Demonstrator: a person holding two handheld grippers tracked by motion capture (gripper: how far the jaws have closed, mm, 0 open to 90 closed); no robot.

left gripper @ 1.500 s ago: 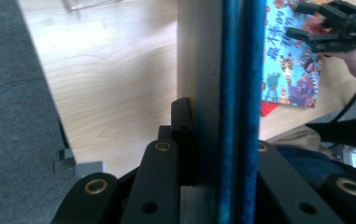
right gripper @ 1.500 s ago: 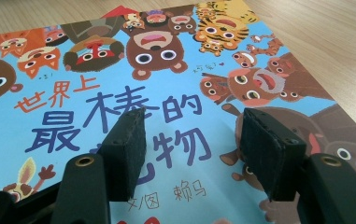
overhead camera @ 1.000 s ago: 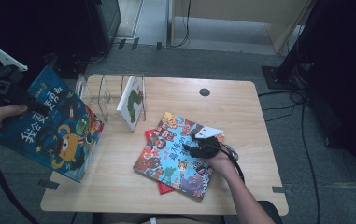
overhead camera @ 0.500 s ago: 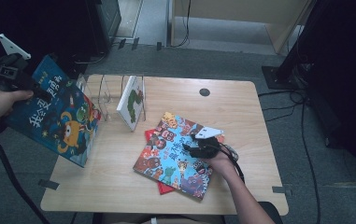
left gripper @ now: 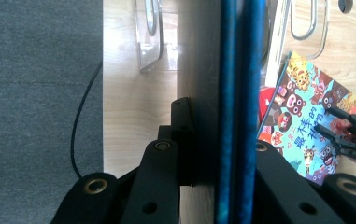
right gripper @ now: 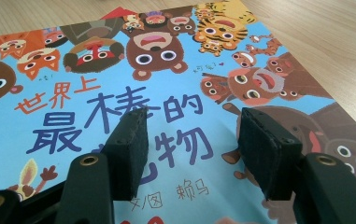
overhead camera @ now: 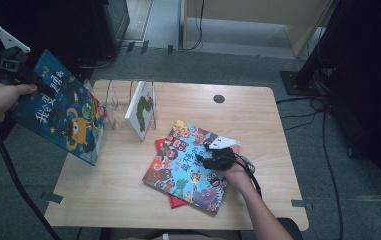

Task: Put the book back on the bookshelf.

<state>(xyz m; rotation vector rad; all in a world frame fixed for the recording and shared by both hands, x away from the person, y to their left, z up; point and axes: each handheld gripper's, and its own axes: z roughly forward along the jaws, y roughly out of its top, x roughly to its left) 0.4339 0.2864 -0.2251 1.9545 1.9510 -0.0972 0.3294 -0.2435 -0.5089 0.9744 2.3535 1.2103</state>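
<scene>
Item one: we hold a blue picture book [overhead camera: 60, 112] in the left gripper [overhead camera: 25, 80], jaws clamped on its upper edge near one corner. The book hangs in the air off the table's left edge, clear of the wooden table [overhead camera: 258, 115], its cover with the orange creature turned toward the high view. Its long axis runs on a slant, from the top left by the gripper down to the lower right corner, which hangs beside the table's left edge. In the left gripper view we see the same book edge-on as a dark blue strip [left gripper: 238, 102] pinched between the two black jaws, running straight away from the camera. Item two: the right gripper [overhead camera: 213, 159] rests over a light blue animal book [overhead camera: 183, 165] that lies flat near the table's middle; its jaws stand apart with nothing between them, and have just been closing a little. That book lies turned at a slant, long axis from upper left to lower right in the high view, on top of a red book [overhead camera: 175, 201] whose corners peek out beneath. Item three: a wire book rack [overhead camera: 118, 97] at the table's back left, with one white-covered book [overhead camera: 140, 110] standing upright in it.
</scene>
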